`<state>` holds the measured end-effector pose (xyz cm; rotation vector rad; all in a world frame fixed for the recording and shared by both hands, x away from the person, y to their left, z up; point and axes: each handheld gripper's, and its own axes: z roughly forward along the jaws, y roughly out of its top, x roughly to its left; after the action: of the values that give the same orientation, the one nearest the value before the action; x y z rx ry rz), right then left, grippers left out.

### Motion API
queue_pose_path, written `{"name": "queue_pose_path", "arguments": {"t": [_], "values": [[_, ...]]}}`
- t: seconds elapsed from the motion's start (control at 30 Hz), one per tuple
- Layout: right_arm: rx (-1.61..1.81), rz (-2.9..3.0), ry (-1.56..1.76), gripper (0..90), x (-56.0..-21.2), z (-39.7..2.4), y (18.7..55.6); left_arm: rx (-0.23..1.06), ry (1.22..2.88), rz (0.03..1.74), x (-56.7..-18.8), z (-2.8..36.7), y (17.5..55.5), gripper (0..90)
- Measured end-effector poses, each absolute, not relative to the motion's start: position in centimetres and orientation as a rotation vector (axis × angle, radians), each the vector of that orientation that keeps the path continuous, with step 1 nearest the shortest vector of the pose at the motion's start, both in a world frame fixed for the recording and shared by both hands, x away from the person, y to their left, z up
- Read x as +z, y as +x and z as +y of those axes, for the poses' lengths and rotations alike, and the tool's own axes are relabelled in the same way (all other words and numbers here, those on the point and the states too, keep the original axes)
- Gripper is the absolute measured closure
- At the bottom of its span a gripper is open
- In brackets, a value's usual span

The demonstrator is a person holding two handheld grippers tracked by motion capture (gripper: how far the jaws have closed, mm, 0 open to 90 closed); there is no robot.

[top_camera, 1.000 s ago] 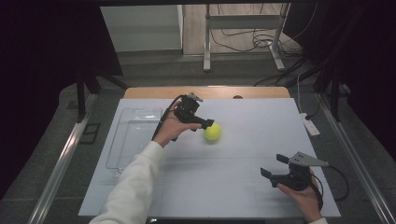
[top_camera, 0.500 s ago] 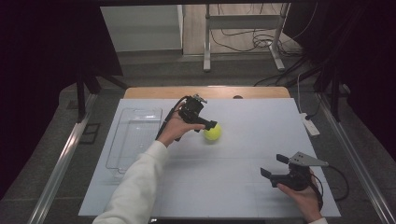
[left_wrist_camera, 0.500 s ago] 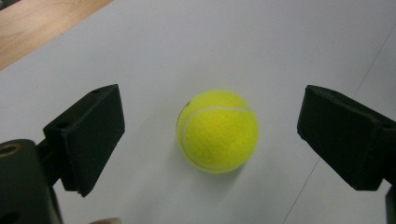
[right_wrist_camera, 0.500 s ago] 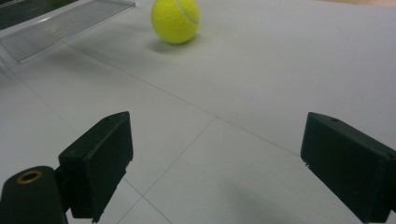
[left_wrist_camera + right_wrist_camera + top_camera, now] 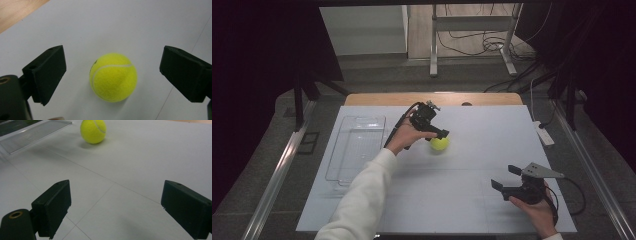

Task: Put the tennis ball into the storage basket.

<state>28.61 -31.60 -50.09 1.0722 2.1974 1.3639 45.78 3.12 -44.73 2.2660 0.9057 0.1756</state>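
A yellow tennis ball (image 5: 439, 144) rests on the white tabletop (image 5: 447, 195), a little left of the middle. My left gripper (image 5: 438, 135) hovers just above and behind it, held by a hand in a white sleeve. In the left gripper view the ball (image 5: 113, 76) lies on the surface between the wide-apart jaws of the left gripper (image 5: 112, 67), touching neither. My right gripper (image 5: 506, 177) sits open near the front right of the table, with nothing between the jaws. In the right gripper view the right gripper (image 5: 115, 207) faces the ball (image 5: 93, 130) from far off.
A clear plastic tray (image 5: 354, 147) lies on the left part of the table; its corner (image 5: 32, 132) appears left of the ball in the right gripper view. A small white device with a cable (image 5: 543, 134) sits at the right edge. A wooden strip (image 5: 432, 98) borders the back.
The left gripper has shifted slightly right, closer over the ball. The ball and the right gripper have stayed in place.
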Motion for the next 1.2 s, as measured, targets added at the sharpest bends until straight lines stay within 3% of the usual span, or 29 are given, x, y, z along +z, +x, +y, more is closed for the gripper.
{"name": "queue_pose_path", "arguments": {"t": [1.2], "values": [[1.359, 2.203, 1.071, 9.3, -50.2, -31.5, 28.7, 0.114, 2.351, 0.947, -47.0, 1.7, 46.8, 5.9]]}}
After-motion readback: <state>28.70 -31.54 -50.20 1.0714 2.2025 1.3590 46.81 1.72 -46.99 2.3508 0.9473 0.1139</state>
